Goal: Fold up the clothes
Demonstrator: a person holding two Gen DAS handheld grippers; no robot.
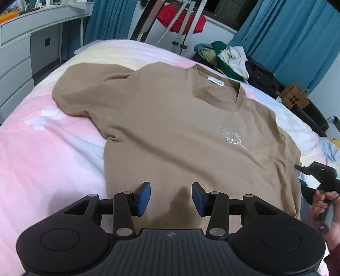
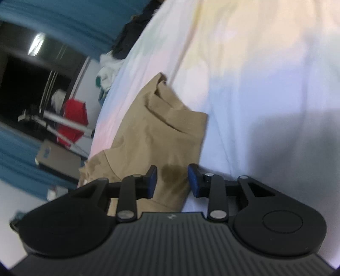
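Observation:
A tan T-shirt (image 1: 180,131) lies flat and face up on the pastel blanket (image 1: 42,159), collar at the far end, white print on the chest. My left gripper (image 1: 171,198) hovers open over the near hem, nothing between its blue pads (image 1: 144,198). At the right edge of the left wrist view a hand (image 1: 323,203) holds the right gripper's black body (image 1: 316,169) beside the shirt's side. In the right wrist view my right gripper (image 2: 172,180) stands open just above the shirt's rumpled sleeve (image 2: 161,127); the pads do not press the cloth.
A pile of loose clothes (image 1: 229,59) sits at the bed's far right corner. White drawers (image 1: 14,70) stand to the left. A red garment hangs on a rack (image 1: 180,19) behind the bed, in front of blue curtains (image 1: 297,31). A cardboard box (image 1: 294,96) is at the right.

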